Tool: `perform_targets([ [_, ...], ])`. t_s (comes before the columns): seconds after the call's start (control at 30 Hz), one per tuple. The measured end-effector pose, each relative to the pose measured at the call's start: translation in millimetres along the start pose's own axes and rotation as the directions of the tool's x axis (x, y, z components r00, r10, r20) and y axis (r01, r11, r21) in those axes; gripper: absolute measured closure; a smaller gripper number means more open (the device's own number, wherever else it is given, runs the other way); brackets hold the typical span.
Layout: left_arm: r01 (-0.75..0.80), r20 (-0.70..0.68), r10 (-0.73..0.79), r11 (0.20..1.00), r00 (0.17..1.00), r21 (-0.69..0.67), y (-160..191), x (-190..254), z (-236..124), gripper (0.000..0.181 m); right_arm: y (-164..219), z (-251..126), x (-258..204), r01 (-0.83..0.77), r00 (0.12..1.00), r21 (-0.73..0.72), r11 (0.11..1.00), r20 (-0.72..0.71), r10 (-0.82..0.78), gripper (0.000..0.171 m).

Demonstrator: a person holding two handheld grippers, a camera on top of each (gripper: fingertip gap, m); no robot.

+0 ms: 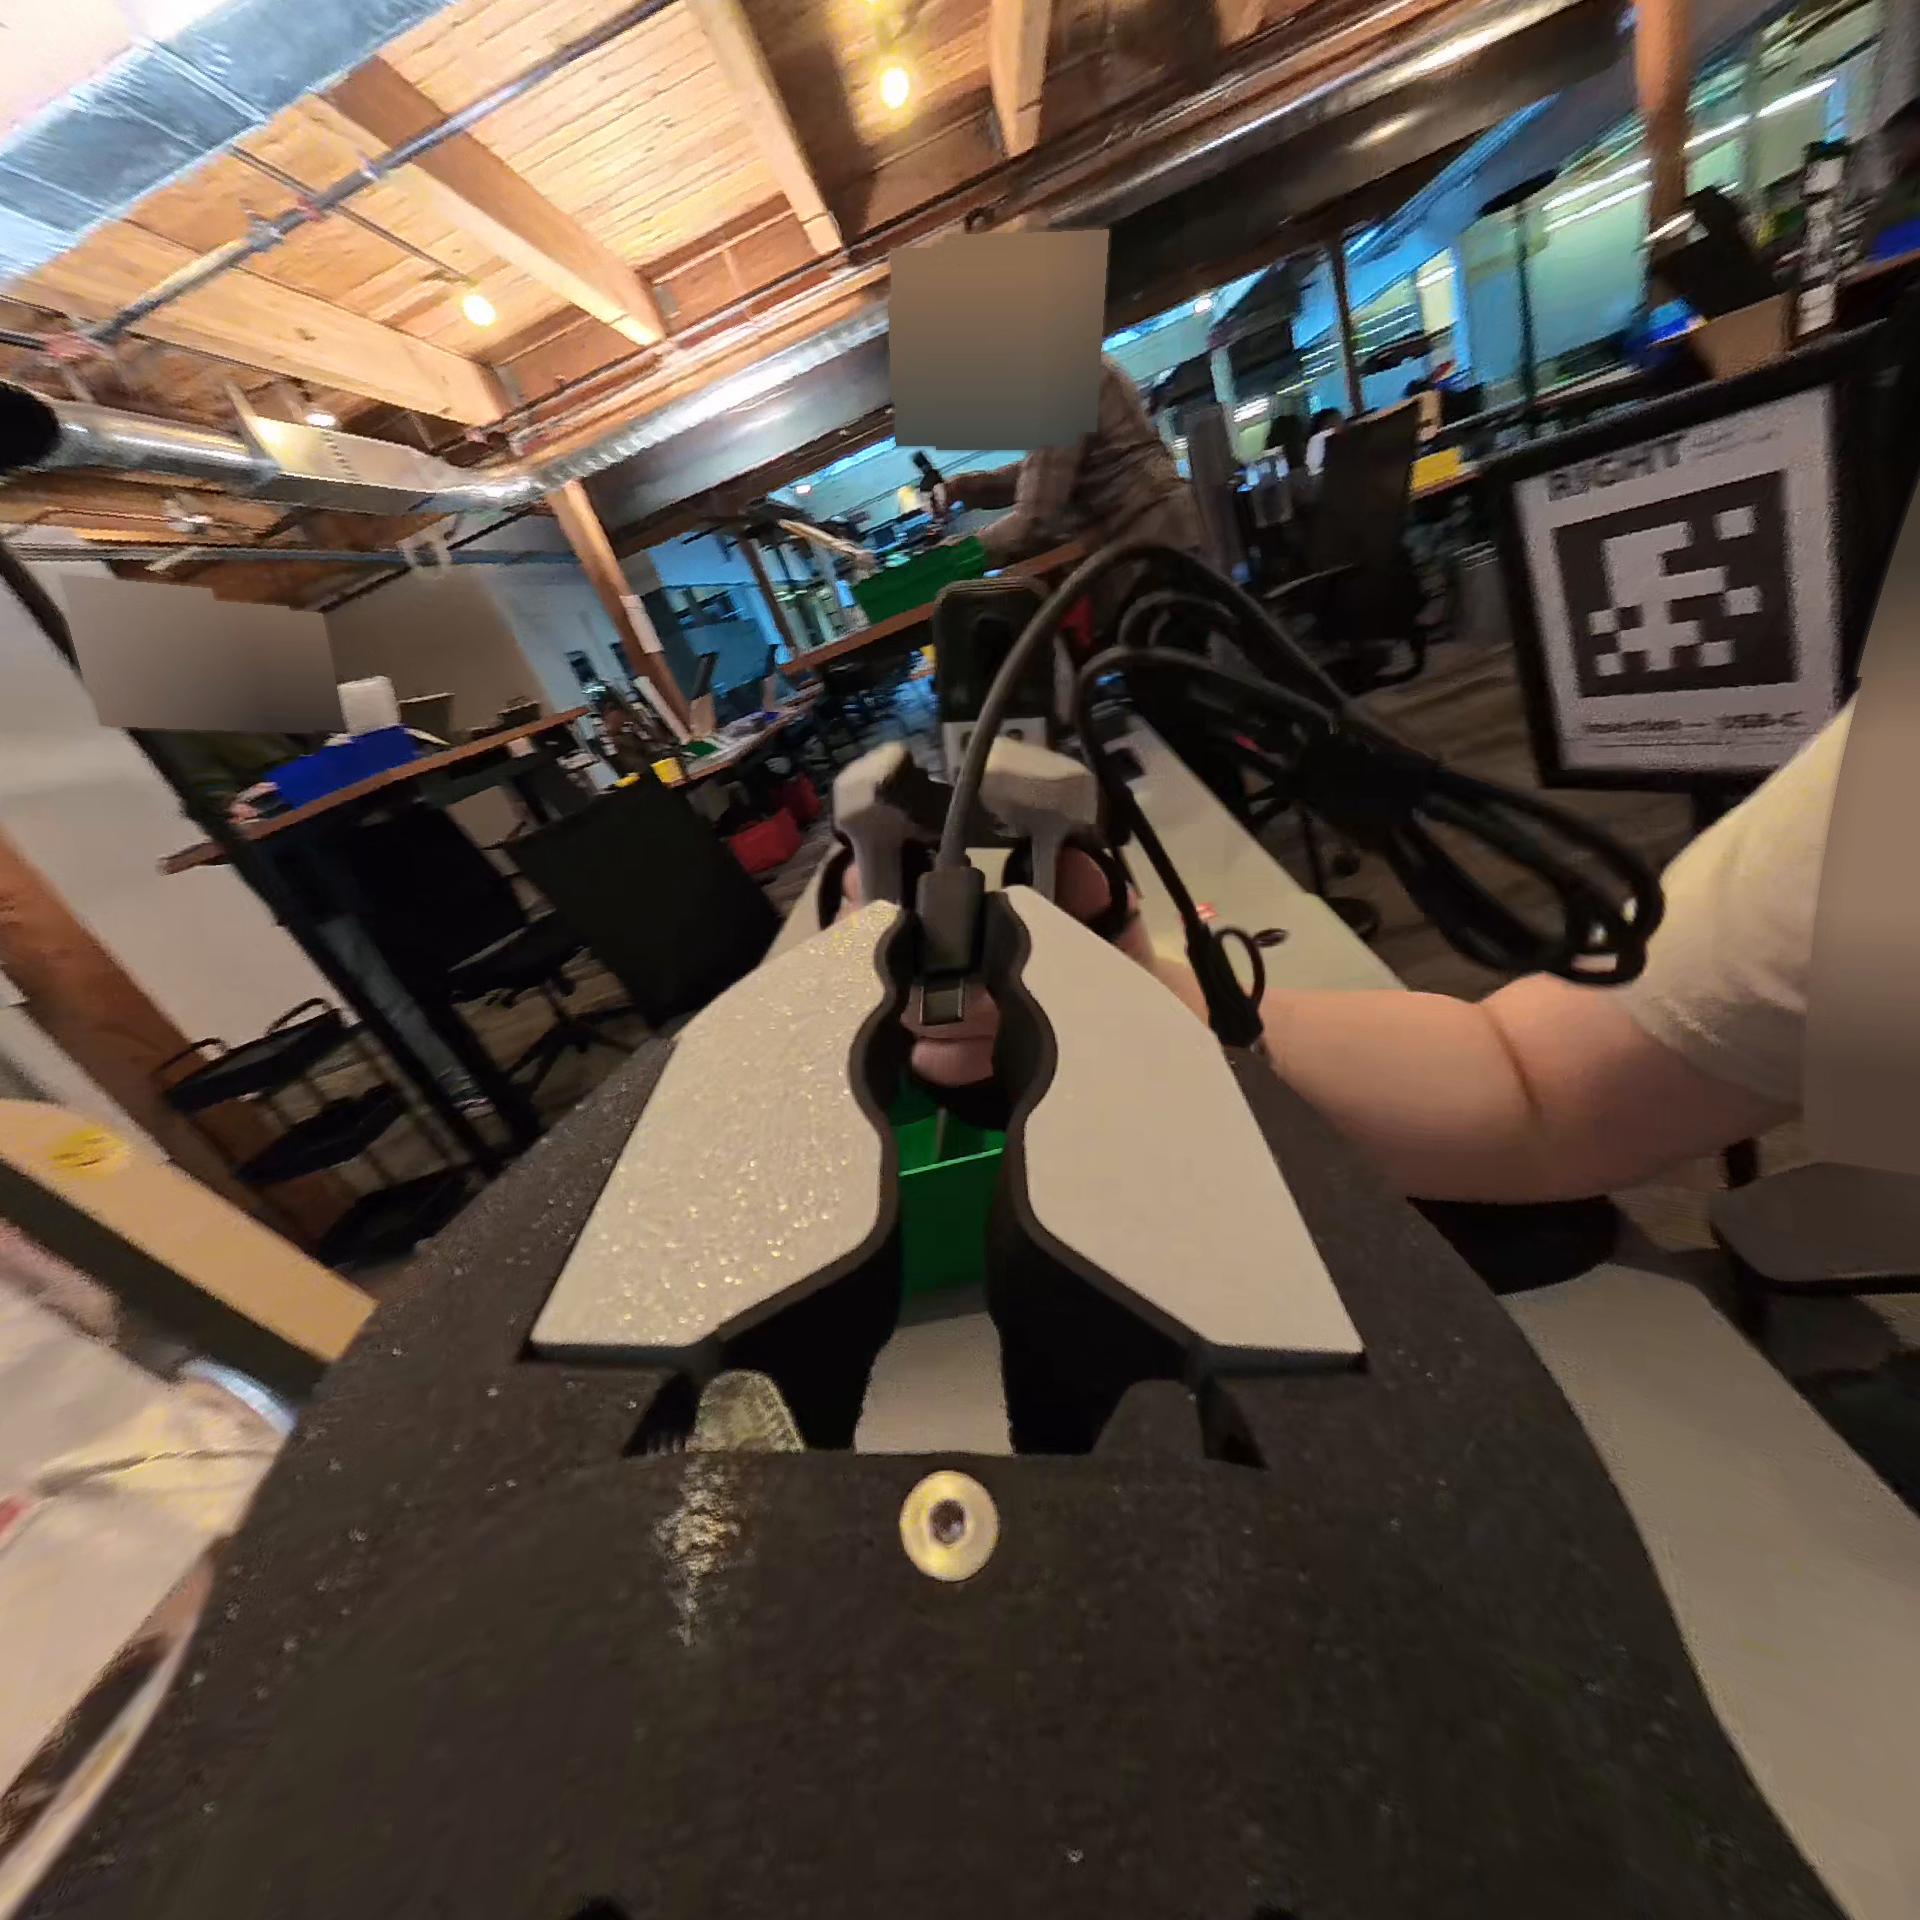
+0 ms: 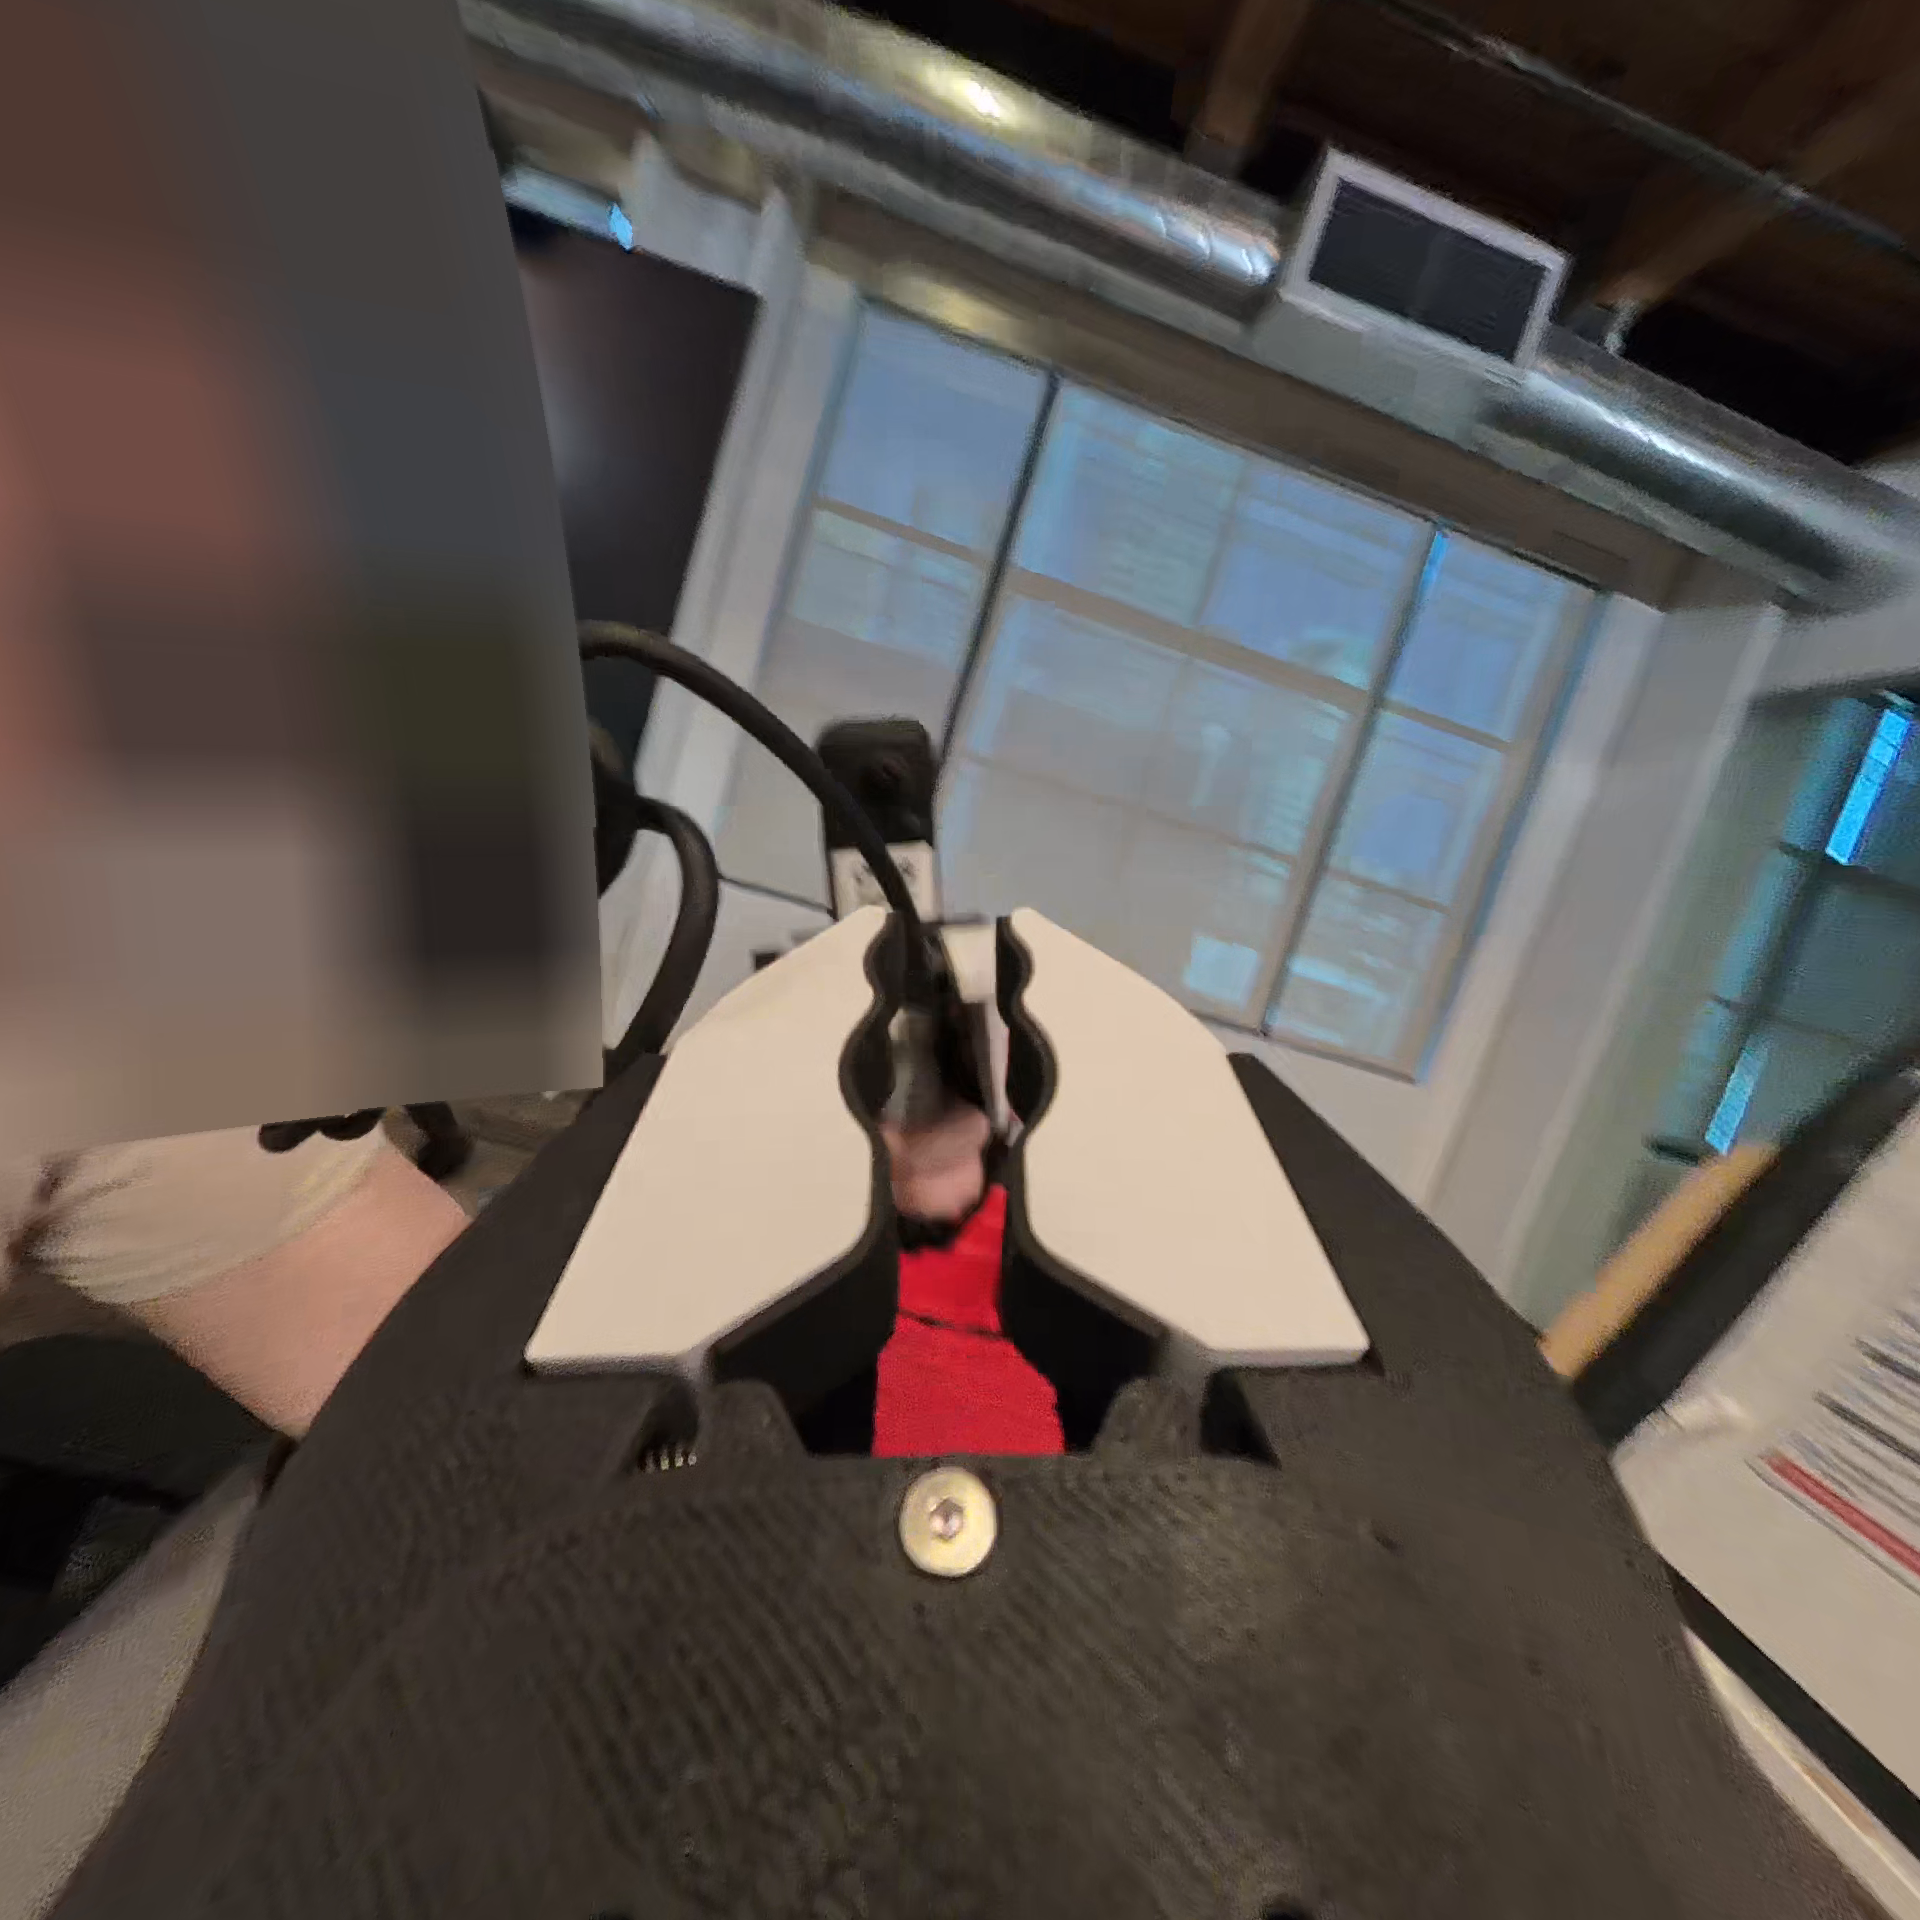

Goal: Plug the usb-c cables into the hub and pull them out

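My left gripper (image 1: 948,914) is shut on a dark grey usb-c plug (image 1: 945,966), metal tip pointing back at the camera. Its black cable (image 1: 997,707) rises, then arcs right into a loose hanging bundle (image 1: 1507,831). A second cable end (image 1: 1231,977) with a strap dangles beside it. My right gripper (image 1: 961,795) faces the left one just beyond the plug, its fingers either side of the cable. In the blurred right wrist view, the right gripper (image 2: 943,925) has a narrow gap with the cable (image 2: 831,790) running out up-left. No hub is in view.
Both grippers are held up in the air. A white table (image 1: 1247,831) runs away below them. A board with a black-and-white marker (image 1: 1673,603) stands at the right. The person's arm (image 1: 1455,1091) crosses the right side. Desks, chairs and another person are farther back. Both grippers' tips are close together, under 4 cm apart.
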State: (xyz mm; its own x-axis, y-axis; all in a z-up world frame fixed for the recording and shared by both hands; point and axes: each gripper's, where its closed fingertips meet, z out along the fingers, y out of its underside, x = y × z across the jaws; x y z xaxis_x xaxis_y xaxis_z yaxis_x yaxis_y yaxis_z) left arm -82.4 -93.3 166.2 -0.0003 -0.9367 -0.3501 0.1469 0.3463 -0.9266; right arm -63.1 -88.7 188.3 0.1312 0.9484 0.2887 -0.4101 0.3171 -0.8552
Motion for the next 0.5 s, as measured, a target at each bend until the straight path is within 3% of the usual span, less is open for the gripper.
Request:
perform_targets([
  [0.17, -0.129, 0.144, 0.141, 0.988, 0.980, -0.087, -6, -13, -18, 0.169, 39, -20, 41, 0.129, 0.954, -0.373, 0.919, -0.206, -0.217, 0.153],
  [0.23, -0.150, 0.153, 0.166, 0.983, 0.974, -0.109, -6, -13, -19, 0.169, 45, -25, 44, 0.185, 0.935, -0.434, 0.882, -0.199, -0.295, 0.152],
  [0.37, -0.169, 0.125, 0.191, 0.972, 0.974, -0.165, 3, -8, -14, 0.169, 52, -10, 16, 0.230, 0.959, -0.406, 0.885, -0.057, -0.276, 0.149],
  [0.5, -0.210, 0.135, 0.244, 0.951, 0.960, -0.225, 13, -11, -12, 0.169, 46, 5, -1, 0.204, 0.975, -0.337, 0.919, -0.016, -0.222, 0.147],
])
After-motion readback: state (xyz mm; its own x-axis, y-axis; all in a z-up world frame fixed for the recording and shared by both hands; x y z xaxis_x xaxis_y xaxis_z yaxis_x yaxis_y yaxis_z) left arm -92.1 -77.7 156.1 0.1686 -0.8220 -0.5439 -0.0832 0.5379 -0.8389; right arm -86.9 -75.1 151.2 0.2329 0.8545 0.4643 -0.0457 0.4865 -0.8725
